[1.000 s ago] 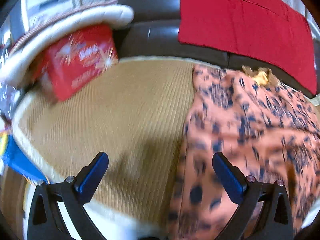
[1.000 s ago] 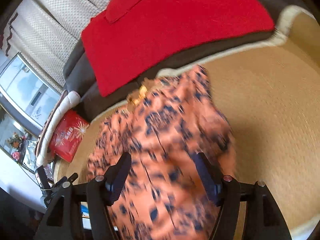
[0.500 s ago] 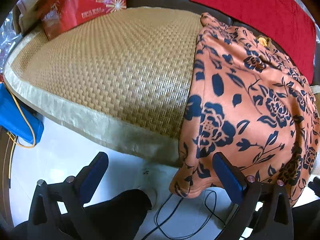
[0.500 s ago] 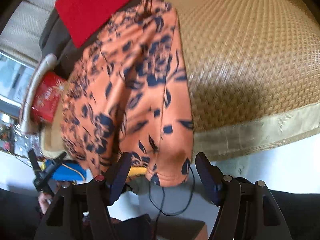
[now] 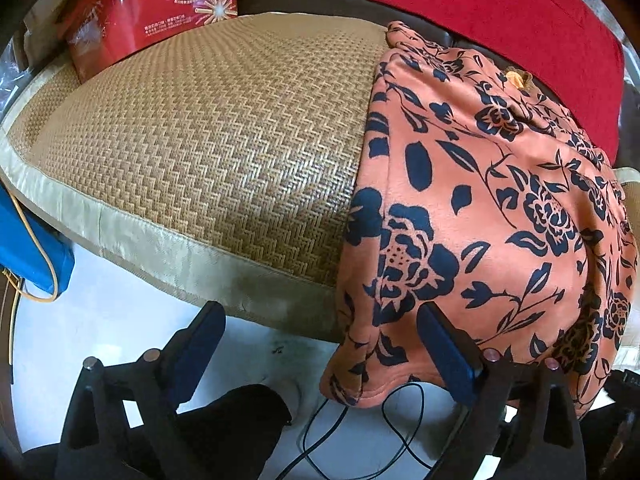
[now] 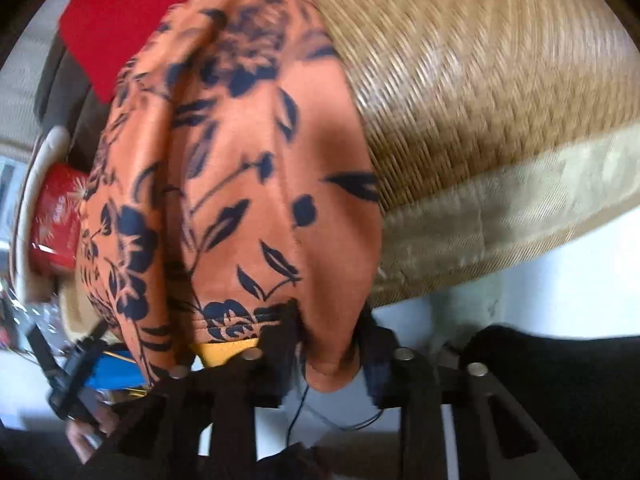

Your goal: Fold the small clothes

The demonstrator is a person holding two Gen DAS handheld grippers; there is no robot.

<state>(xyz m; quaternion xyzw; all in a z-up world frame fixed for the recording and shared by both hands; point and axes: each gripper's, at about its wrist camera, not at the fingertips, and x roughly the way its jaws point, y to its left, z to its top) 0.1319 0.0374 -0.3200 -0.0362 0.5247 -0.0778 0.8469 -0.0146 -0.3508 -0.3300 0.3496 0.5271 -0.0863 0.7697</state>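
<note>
An orange garment with a dark navy flower print (image 5: 492,200) lies on the woven mat and hangs over its front edge. My left gripper (image 5: 324,344) is open just below the mat's edge, with the garment's lower left corner by its right finger. In the right wrist view the same garment (image 6: 240,184) hangs down, and my right gripper (image 6: 330,354) has its fingers closed in around the bottom hem. This view is blurred.
The woven straw mat (image 5: 208,132) has a beige cloth border (image 5: 132,236). A red tin (image 5: 160,4) stands at its far left. A red cloth (image 5: 512,20) drapes the dark sofa back. A blue object (image 5: 28,248) and black cables (image 5: 360,432) lie on the white floor.
Both grippers have dropped to the mat's front edge. The right gripper has narrowed from open onto the garment's hem. The left gripper has stayed open and moved closer to the lower left corner.
</note>
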